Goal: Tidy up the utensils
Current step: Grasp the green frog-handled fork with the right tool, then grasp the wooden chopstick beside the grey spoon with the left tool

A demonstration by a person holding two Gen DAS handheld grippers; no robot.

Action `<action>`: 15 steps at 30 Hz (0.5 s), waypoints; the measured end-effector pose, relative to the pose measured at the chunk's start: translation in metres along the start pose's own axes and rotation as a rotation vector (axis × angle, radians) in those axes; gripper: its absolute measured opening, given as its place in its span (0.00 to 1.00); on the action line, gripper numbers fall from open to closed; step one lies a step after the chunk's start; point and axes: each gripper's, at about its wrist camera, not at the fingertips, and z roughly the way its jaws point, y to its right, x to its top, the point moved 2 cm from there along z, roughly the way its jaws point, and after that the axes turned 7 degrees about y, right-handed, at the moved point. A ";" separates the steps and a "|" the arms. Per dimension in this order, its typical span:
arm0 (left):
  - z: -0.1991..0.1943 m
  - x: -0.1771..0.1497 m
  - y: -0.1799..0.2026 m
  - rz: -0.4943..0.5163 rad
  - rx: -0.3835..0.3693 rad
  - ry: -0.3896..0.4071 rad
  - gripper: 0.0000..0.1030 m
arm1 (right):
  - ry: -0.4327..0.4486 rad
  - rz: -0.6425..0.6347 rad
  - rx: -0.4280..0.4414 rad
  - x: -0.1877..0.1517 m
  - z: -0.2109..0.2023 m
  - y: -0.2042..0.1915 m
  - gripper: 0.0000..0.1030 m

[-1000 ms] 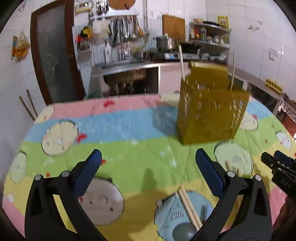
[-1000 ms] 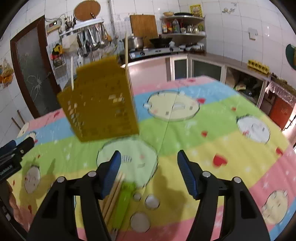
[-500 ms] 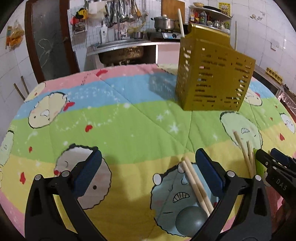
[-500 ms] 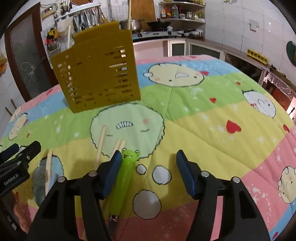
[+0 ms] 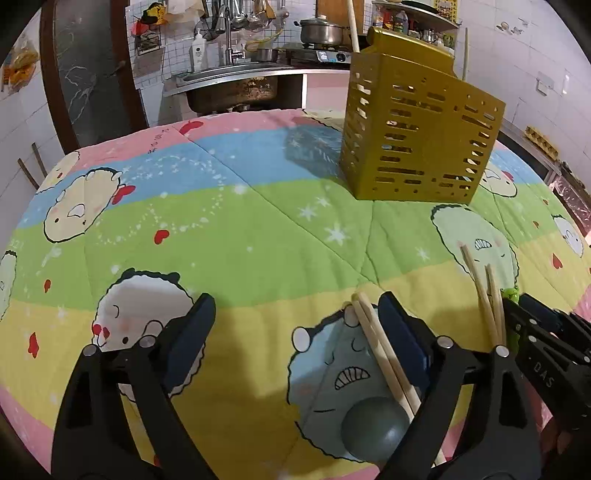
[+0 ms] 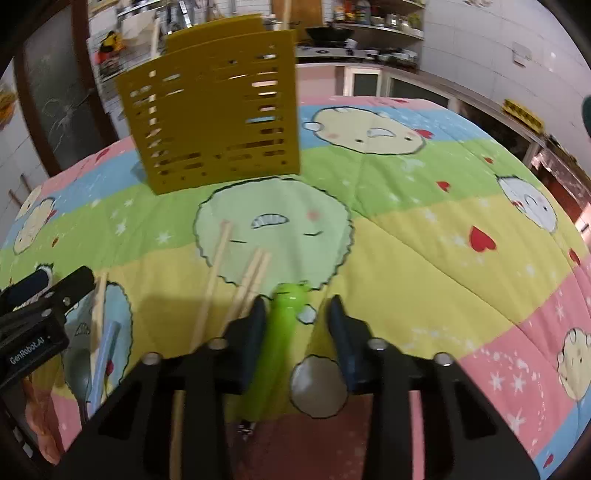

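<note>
Down low over the worktop [image 5: 258,229] and its cartoon quilt, both grippers. Left gripper [image 5: 295,332] spread wide, jaws released, nothing between them; a pair of wooden chopsticks [image 5: 384,354] lying just inside the right-hand finger, running back beside a grey-green spoon bowl [image 5: 373,428] near the bottom edge. Over on the right, right gripper [image 6: 295,317] also parted, jaws straddling a bright green frog-topped handle [image 6: 284,325] flat on the quilt, left pad close against it, right pad apart, not clamped. Just left of that handle, two more chopsticks [image 6: 251,280] side by side, and a single one [image 6: 212,280] a little further left. A light blue handle [image 6: 105,354] and another chopstick lying beside the left gripper body at the frame's edge. Farther back, standing upright, the slotted yellow utensil holder [image 5: 417,136], with chopstick tips [image 5: 352,26] poking above its rim. Behind it all, sink [image 5: 229,85] and pot [image 5: 321,31] along the kitchen wall.
</note>
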 end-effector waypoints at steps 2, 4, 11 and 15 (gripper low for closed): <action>0.000 -0.002 0.001 0.000 -0.004 -0.008 0.81 | -0.003 -0.004 0.023 0.001 0.001 0.003 0.22; 0.002 -0.004 0.001 -0.006 -0.006 -0.019 0.78 | -0.002 -0.004 0.031 0.002 0.001 0.005 0.22; 0.004 -0.007 0.002 -0.012 -0.023 -0.036 0.74 | 0.006 0.011 0.024 0.004 0.000 0.023 0.22; 0.003 -0.008 0.007 -0.009 -0.042 -0.034 0.74 | 0.020 -0.001 0.020 0.002 -0.001 0.022 0.22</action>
